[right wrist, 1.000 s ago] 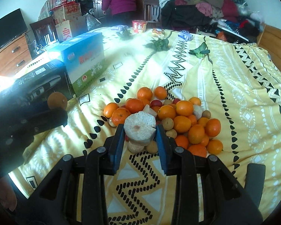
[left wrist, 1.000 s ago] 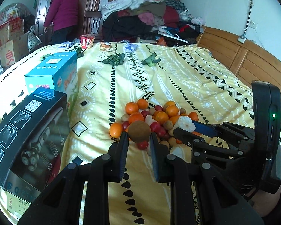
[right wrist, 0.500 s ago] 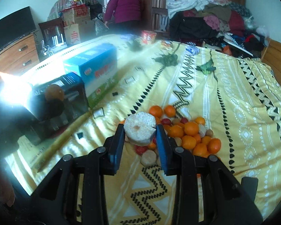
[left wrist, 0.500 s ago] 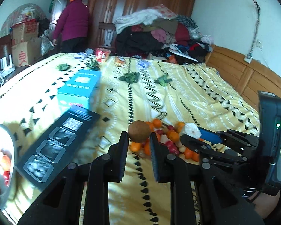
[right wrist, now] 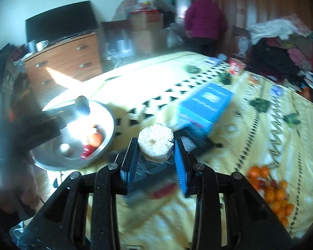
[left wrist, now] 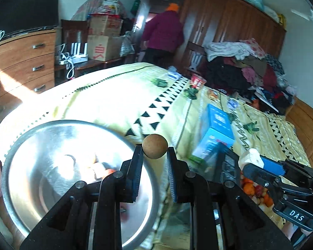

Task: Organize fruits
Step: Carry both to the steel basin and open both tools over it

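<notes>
Your left gripper (left wrist: pixel 154 160) had its fingers clenched on a small round brown fruit (left wrist: pixel 155 146), pinched at the very tips. Your right gripper (right wrist: pixel 156 158) gripped a pale, cut chunk of fruit (right wrist: pixel 155 144), its flat cut face turned toward the camera.

The metal bowl (left wrist: pixel 20 137) sat at the near corner of the bed (left wrist: pixel 114 95), with a few red and orange pieces already inside. In the left wrist view, the bowl lay below and left of the brown fruit, the fruit itself level with the rim's far edge. In the right wrist view, the bowl was clearly off to the left of the pale chunk, apart from it.

I judge your left hand was nearer the drop. The fruit pile (right wrist: pixel 271 189) lay far right on the bedspread, beyond the blue box (right wrist: pixel 204 106).
</notes>
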Demonstrator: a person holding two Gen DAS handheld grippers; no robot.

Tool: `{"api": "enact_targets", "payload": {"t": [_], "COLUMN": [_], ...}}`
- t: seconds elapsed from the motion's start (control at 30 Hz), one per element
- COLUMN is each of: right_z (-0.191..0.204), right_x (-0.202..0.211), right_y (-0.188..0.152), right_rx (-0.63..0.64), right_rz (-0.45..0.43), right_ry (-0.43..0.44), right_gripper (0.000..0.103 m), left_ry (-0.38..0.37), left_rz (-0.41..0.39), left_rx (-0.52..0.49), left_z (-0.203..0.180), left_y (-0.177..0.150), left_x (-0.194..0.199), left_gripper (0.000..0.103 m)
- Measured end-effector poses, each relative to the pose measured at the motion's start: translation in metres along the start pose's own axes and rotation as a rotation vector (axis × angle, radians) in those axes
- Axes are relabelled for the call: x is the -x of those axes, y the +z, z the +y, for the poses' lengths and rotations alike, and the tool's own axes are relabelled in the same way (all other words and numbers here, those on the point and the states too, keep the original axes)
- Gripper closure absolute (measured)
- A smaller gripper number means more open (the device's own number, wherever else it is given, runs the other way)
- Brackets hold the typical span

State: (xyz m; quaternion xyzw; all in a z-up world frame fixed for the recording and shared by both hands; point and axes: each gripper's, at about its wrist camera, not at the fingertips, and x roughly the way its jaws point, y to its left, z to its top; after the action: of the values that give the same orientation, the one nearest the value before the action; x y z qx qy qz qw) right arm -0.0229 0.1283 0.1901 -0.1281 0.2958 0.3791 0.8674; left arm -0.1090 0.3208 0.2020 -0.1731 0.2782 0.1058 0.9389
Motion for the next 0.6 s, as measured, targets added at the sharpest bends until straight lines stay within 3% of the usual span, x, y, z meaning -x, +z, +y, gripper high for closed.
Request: {"api": "enact_targets", "payload": {"t": [0.23, 0.47, 0.53, 0.57, 0.6], "right_z": [0.069, 0.1, 0.099, 0.098, 0.097], "right_x": [-0.064, -0.118, -0.122, -0.121, -0.117], "right_y": [0.015, 0.005, 0.005, 0.005, 0.006], "right_rx": [0.052, 0.073, 0.075, 0.074, 0.072], "right_rz": [0.091, 0.206, 0.209, 0.202, 0.193], "right_ry": [0.177, 0.262, 0.256, 0.241, 0.232], "right_gripper": [0.069, 0.069, 0.068, 0.067, 0.056], "left_ry": [0.122, 0.13, 0.12, 0.127, 0.14], "left_rz": [0.1, 0.168, 0.186, 0.183, 0.175], "left_rx": [0.11, 0.151, 0.145, 0.14, 0.142], "left_z": [0.083, 0.103, 0.099, 0.098, 0.098], "left_y": [-0.019, -0.032, -0.031, -0.03, -0.029], "left_x": [-0.028, -0.04, -0.042, -0.04, -0.038], "left_gripper": [0.08, 0.081, 0.066, 0.05, 0.04]}}
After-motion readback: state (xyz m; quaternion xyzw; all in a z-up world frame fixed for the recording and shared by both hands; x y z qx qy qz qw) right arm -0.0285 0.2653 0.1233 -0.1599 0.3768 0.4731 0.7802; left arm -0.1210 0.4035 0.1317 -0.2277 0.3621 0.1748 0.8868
